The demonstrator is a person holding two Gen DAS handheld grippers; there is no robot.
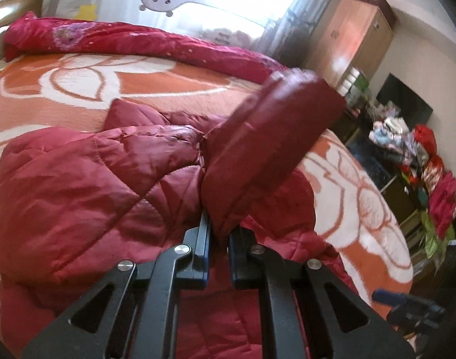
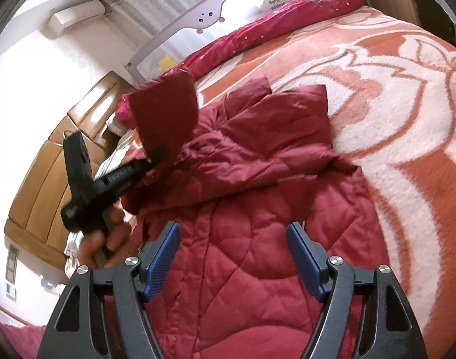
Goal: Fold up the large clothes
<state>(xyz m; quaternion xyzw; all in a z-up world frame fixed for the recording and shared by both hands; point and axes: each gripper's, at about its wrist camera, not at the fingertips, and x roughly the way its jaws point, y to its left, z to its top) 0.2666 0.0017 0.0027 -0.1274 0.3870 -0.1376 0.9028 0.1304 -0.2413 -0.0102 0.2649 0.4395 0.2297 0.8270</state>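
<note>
Red quilted jacket (image 2: pixel 245 239) lies spread on bed blanket (image 2: pixel 407 119), orange with white flower pattern. Left gripper (image 1: pixel 219 233) jaws clenched on jacket sleeve (image 1: pixel 266 146), sleeve raised above jacket body, cuff end blurred. Right gripper (image 2: pixel 232 257) hovers over jacket's lower front, jaws released, blue pads (image 2: pixel 163 257) wide apart, holding nothing. Rolled red quilt (image 1: pixel 132 42) along bed's far edge.

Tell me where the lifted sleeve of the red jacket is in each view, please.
Left wrist: the sleeve rises at centre, clamped in the left gripper.
Right wrist: it stands at upper left, beyond the open right gripper.
Shared landmark: grey bed rail.
</note>
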